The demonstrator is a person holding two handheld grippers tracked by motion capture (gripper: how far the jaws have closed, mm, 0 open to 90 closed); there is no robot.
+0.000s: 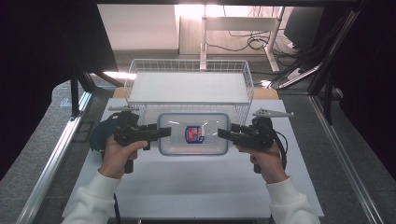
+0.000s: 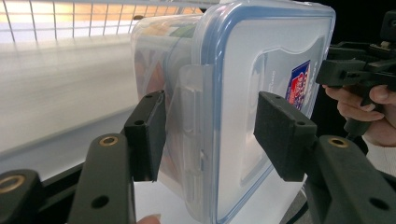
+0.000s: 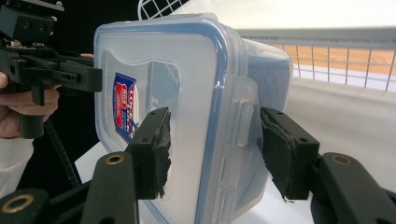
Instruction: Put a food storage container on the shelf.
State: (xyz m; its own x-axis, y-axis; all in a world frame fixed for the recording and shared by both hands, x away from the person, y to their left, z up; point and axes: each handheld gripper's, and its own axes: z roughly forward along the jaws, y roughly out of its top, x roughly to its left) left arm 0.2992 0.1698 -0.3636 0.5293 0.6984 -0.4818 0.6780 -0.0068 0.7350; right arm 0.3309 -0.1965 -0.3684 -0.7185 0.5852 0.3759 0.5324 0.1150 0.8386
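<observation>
The left gripper (image 1: 164,132) and right gripper (image 1: 223,133) flanked the lidded container (image 1: 193,134); all 4 jaws stood wide astride its end clips, before the wire basket (image 1: 188,65).

1. Clear lidded container (image 1: 193,134): contents unreadable in the high view. In the left gripper view its lower corner is cut off at 6 o'clock, and coloured shapes behind the wall (image 2: 154,70) are too blurred to identify.
2. Label on the lid (image 1: 194,134): print too small to read. In the left gripper view it is partly hidden behind the right gripper (image 2: 348,74) at 3 o'clock.
3. Left gripper (image 2: 210,135): whether its pads touch the container's clasp cannot be told.
4. Right gripper, own view (image 3: 212,149): same doubt; the container's base runs off at 6 o'clock.
5. Wire basket (image 1: 189,65): its lower front wall is hidden behind the container.
6. Counter (image 1: 187,186): near edge cut off at 6 o'clock.
</observation>
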